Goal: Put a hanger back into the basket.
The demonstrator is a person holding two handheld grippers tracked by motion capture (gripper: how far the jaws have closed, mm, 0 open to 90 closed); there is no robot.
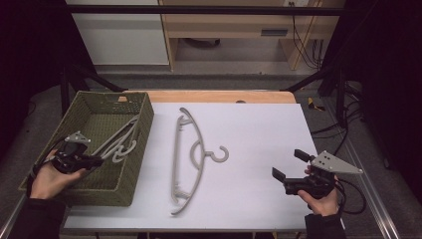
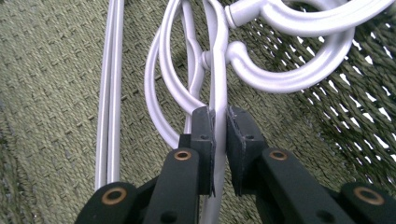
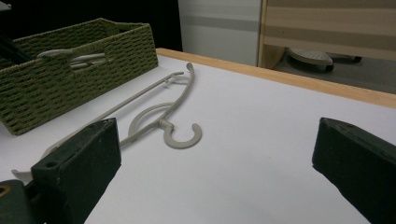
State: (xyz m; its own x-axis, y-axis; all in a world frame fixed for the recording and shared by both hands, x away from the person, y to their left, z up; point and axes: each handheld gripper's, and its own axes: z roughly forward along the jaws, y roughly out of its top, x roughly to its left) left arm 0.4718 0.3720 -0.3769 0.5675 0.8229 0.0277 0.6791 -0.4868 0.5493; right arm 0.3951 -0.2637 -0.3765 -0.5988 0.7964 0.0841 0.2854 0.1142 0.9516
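- The left gripper (image 1: 94, 160) sits inside the green woven basket (image 1: 137, 164), its fingers (image 2: 204, 135) clenched on a white hanger (image 2: 217, 70).
- In the left gripper view, the thin bar of that hanger runs straight up between the two pads, pinched tight on both sides.
- Just beyond the fingertips, the hanger's hook (image 2: 289, 77) curls off to the right, with a second hook stacked right above it.
- To the left of the fingers, a pair of straight white rods lies along the basket floor.
- The right gripper (image 1: 287, 169) hovers above the white counter (image 1: 259, 129), fingers (image 3: 81, 158) spread wide and released, nothing between them.
- Ahead of those open fingers, a grey hanger (image 3: 161, 109) lies flat on the counter, well apart from them, its hook pointing towards the right gripper.
- Past that hanger stands the basket, at the far left from the right fingers.
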